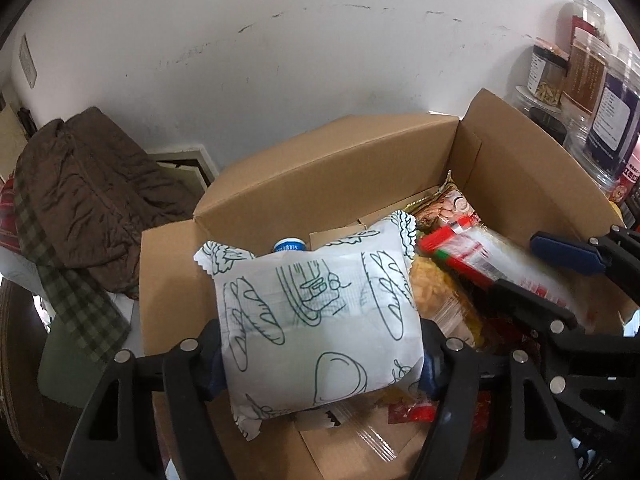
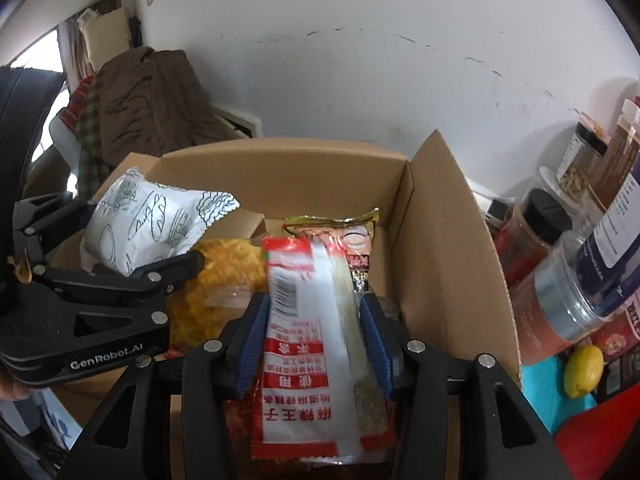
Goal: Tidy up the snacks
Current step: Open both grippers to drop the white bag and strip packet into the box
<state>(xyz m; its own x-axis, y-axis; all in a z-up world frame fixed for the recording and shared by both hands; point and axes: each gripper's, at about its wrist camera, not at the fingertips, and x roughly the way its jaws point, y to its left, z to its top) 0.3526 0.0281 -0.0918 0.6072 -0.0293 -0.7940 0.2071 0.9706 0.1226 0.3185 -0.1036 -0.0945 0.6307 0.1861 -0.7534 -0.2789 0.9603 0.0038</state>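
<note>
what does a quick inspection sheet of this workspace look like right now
surface: cardboard box, open, partly filled
job's things: white bread packet; red-and-white snack packet; yellow snack bag in box
clutter: plastic jars, lemon right of box
grippers: left tool shut on white bread packet; right tool shut on red-and-white snack packet
cables: nothing seen
surroundings: white wall, brown jacket
</note>
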